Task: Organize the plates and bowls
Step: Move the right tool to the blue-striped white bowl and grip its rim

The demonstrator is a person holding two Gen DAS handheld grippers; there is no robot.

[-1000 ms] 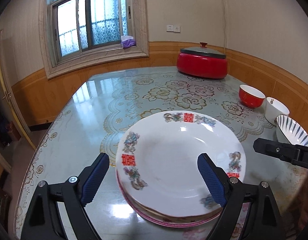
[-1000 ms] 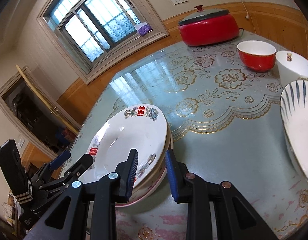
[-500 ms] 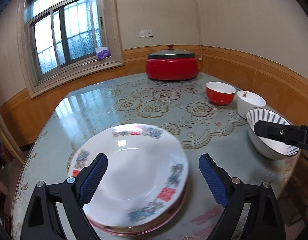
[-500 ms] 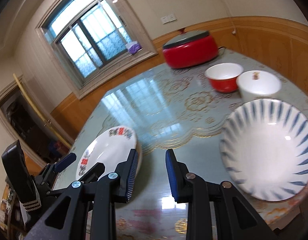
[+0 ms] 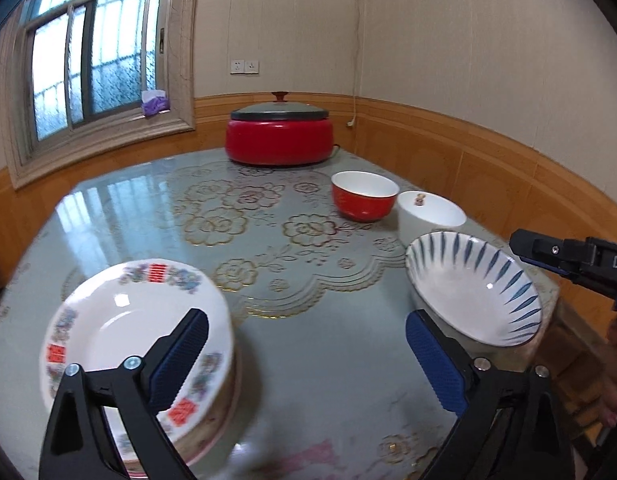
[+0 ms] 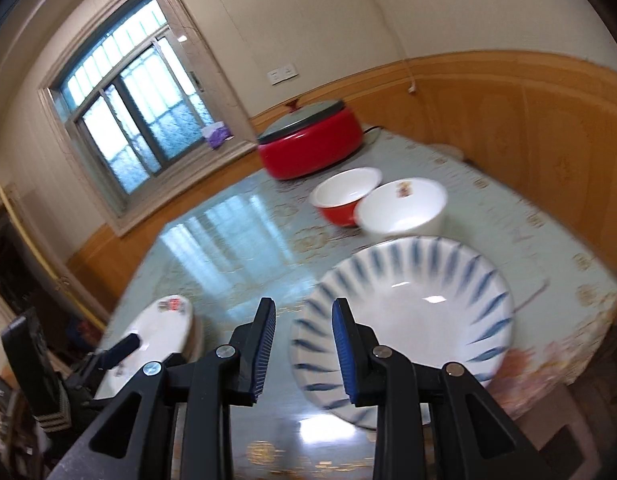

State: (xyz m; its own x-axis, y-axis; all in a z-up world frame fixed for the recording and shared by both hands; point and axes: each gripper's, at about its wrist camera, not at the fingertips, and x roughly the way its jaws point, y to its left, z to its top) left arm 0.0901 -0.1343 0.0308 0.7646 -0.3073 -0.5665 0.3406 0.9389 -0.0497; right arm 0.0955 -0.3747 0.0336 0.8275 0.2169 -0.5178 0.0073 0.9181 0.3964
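Both views have swung off the stacked white floral plates (image 5: 136, 332) toward the blue-striped white ceramic bowl (image 6: 412, 304) near the worktop (image 5: 316, 344) edge, seemingly next: left tongs (image 5: 306, 346) opening wide, right tongs (image 6: 303, 350) narrowly parted, both empty.

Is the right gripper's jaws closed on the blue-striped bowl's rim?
No. In the right wrist view the right gripper has nothing between its jaws, and the blue-striped bowl sits on the table beyond them.

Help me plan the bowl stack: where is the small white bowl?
In the left wrist view the small white bowl sits right of centre, beside the red bowl and just behind the blue-striped bowl.
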